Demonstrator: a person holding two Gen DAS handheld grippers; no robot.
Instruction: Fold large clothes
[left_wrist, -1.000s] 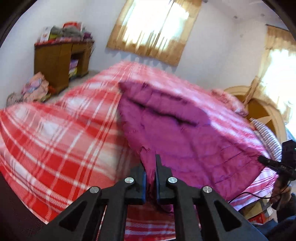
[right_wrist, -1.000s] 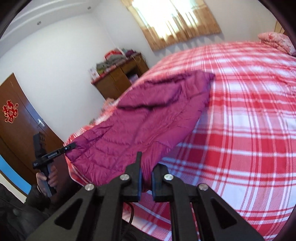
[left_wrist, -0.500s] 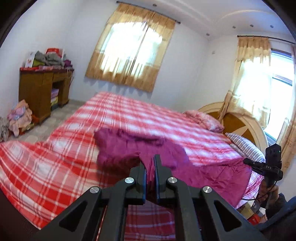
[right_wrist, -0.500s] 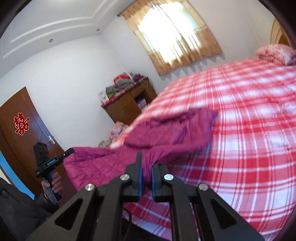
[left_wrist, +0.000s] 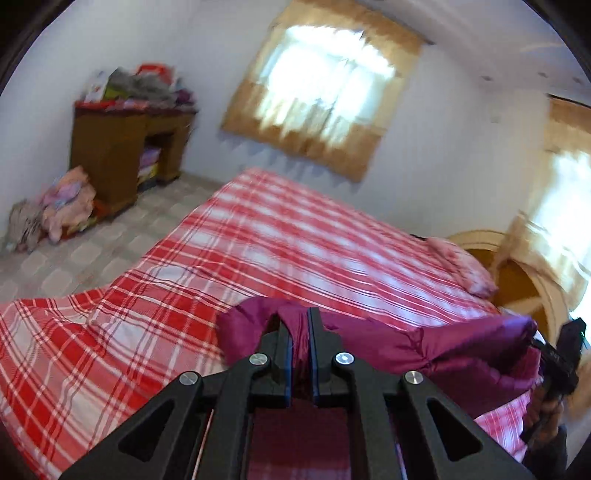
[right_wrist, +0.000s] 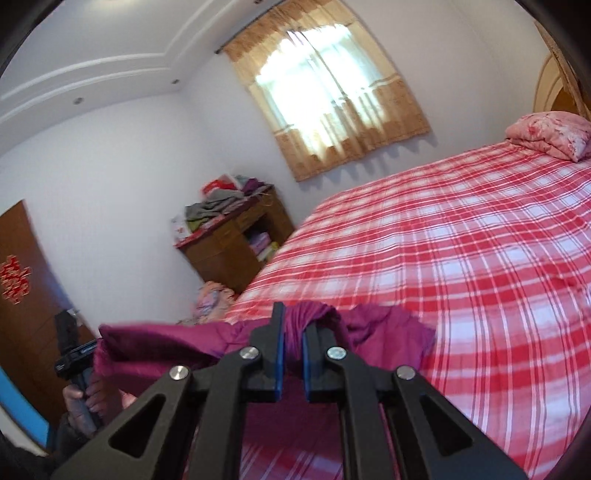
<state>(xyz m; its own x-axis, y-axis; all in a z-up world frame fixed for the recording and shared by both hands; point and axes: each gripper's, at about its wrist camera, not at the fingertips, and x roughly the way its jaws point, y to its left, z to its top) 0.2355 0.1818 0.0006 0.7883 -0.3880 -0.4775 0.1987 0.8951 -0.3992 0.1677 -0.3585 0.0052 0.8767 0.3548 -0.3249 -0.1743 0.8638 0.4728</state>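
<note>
Both the left gripper (left_wrist: 300, 325) and right gripper (right_wrist: 293, 325) pinch the soft, bulky purple jacket (left_wrist: 443, 347) by its edge, fingers closed on fabric.

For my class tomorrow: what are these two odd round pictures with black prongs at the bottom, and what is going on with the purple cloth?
No robot here: a person carries a two-fingered gripper in each hand, with a wide-angle camera on each looking along its fingers. One picture is from the left gripper, the other from the right gripper. Both are shut on a purple quilted jacket, holding it stretched between them above a bed with a red checked sheet. Each picture also catches the other hand at its edge. A pink pillow lies at the bed's head.
</note>
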